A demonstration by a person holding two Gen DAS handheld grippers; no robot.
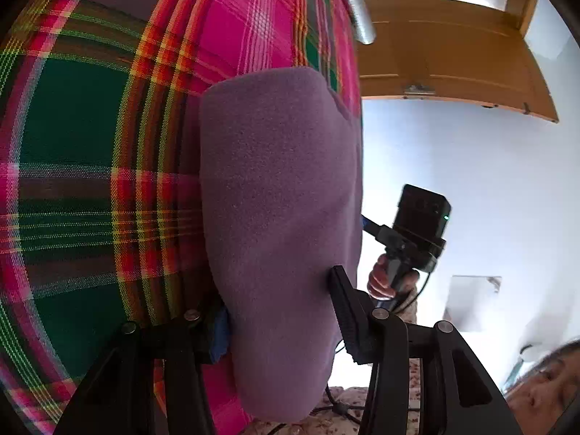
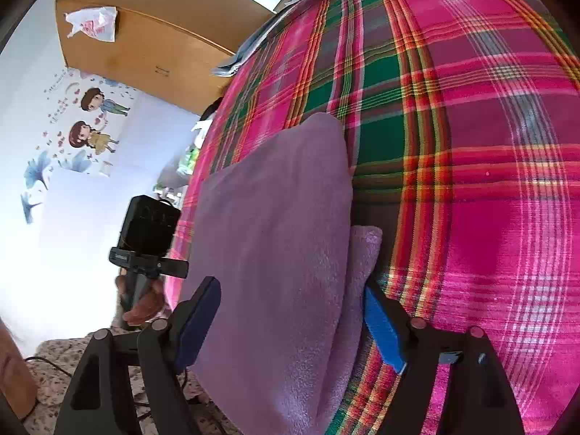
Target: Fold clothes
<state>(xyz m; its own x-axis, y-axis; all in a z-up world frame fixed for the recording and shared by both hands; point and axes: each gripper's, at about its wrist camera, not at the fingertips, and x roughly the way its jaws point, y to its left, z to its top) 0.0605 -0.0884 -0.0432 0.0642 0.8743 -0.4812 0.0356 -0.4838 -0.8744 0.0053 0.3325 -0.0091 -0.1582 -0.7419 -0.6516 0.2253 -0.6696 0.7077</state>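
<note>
Plaid bedcover (image 2: 471, 127), pink, green and red, spreads across the scene. A folded purple towel (image 2: 275, 253) lies on its near edge. The right gripper (image 2: 290, 322) stands spread, straddling the fold; the left gripper (image 1: 279, 311) pinches the towel's other end.

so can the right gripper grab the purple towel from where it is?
Probably yes: the purple towel already lies between the open right gripper fingers, nothing blocking, on the plaid cloth.
</note>
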